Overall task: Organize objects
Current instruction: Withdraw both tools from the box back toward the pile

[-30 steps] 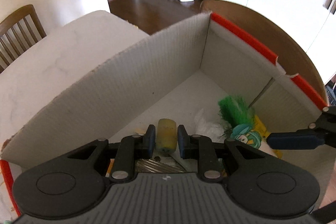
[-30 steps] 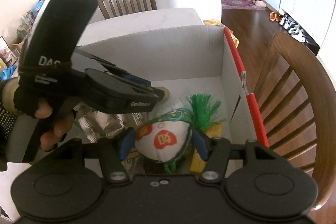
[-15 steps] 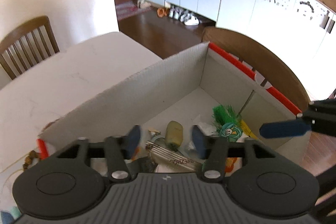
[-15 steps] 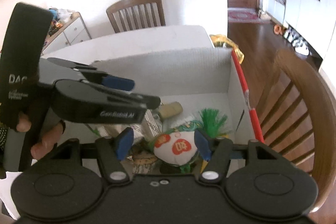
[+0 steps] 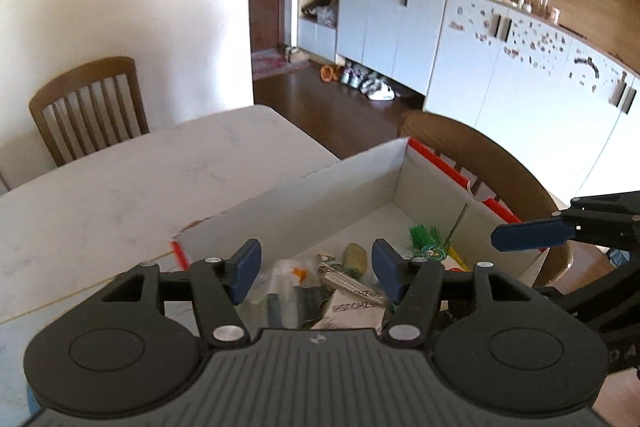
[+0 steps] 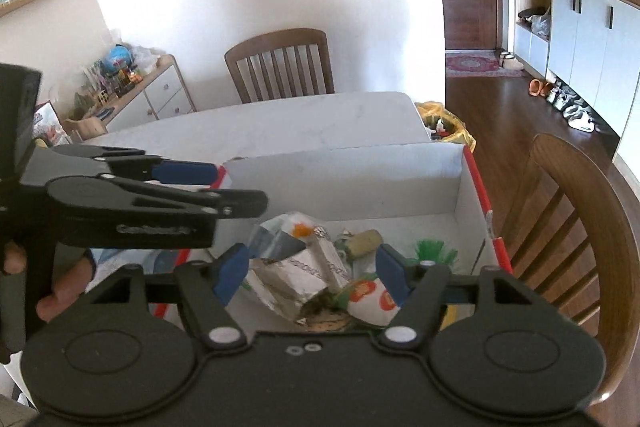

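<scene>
A white cardboard box with red edge tape [image 5: 328, 203] [image 6: 360, 179] stands on the white table. In it lie a yellow-olive cylinder [image 5: 355, 255] [image 6: 366, 239], a silver foil carton [image 6: 296, 275] [image 5: 352, 303], and a white stuffed toy with green hair [image 6: 368, 301] [image 5: 428, 247]. My left gripper [image 5: 314, 269] is open and empty above the box's near end; it also shows in the right wrist view [image 6: 224, 187]. My right gripper [image 6: 310, 271] is open and empty above the box; one blue fingertip [image 5: 532, 233] shows in the left wrist view.
The white table [image 5: 120, 195] extends beyond the box. A wooden chair [image 6: 572, 227] stands close to the box's right side. Another chair [image 6: 280, 63] stands at the table's far end. A yellow bag [image 6: 444, 123] sits on the floor past the table corner.
My left gripper opened and let go of the yellow-olive cylinder, which now lies in the box. Both grippers rose up and back; the right opened wider off the stuffed toy.
</scene>
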Demonstrator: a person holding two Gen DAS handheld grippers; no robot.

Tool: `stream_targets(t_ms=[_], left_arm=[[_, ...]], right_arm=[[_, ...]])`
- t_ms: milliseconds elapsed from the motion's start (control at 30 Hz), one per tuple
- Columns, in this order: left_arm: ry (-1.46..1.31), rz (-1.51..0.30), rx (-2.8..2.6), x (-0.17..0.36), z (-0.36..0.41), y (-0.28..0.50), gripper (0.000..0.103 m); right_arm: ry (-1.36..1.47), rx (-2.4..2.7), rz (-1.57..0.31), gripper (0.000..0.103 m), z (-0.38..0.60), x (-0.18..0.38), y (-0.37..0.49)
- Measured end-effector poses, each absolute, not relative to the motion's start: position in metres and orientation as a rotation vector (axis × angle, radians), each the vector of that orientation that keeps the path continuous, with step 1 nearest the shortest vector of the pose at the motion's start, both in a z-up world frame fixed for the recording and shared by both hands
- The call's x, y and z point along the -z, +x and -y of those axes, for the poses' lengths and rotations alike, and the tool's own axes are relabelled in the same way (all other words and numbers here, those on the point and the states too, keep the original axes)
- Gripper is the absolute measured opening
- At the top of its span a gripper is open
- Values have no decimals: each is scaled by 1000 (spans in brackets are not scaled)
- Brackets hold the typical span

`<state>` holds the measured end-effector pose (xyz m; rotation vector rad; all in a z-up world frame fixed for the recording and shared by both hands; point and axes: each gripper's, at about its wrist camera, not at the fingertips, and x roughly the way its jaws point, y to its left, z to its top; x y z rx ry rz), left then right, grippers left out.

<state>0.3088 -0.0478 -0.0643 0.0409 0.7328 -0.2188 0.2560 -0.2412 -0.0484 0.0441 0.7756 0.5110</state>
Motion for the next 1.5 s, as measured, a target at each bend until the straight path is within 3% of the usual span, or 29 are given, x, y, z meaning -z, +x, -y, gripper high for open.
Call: stream_targets(t_ms=[500,833,967,1033,1500], left_arm=[[-5,-665,227,39,1,260,78],[-21,-660,240,39,-27,238,84],[-24,-650,243,39,-37,230,91],[-33,-644,248,40,-44,227,103],[-39,-654,226,53,-86,214,103]], right_arm=[[87,-463,-733,84,213,38,225],[128,-420,-701,102,195,34,210],[152,-419,-693,102,187,32,206],[161,-414,-690,102,183,32,203],[175,-400,-699,102,142,36,196]])
